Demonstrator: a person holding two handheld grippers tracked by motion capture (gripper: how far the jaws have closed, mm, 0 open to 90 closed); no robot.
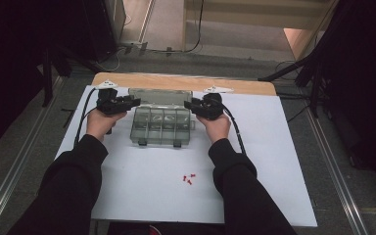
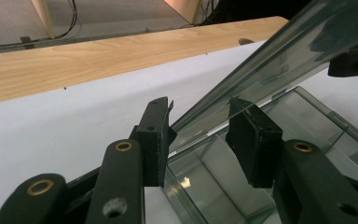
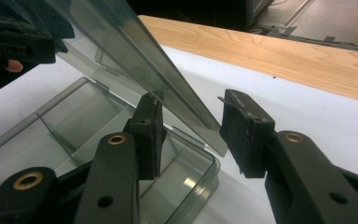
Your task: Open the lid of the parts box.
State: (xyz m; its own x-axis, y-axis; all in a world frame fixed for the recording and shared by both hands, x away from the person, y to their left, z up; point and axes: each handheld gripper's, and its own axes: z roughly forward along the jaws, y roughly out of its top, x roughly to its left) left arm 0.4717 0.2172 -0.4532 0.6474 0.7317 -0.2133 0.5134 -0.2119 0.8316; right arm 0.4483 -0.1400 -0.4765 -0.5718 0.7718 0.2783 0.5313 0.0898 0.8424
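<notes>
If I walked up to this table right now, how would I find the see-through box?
Look at the white sheet that covers most of the wooden table. Near its far edge, between the left gripper and the right gripper, sits the clear box. It is smoky see-through plastic split into small compartments, with its lid tilted up, unlike the tiny red bits lying nearer the person.

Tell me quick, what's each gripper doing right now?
Left gripper: open, jaws astride the left edge of the raised clear lid, not clamped.
Right gripper: open, jaws astride the lid's right edge, not clamped.
</notes>
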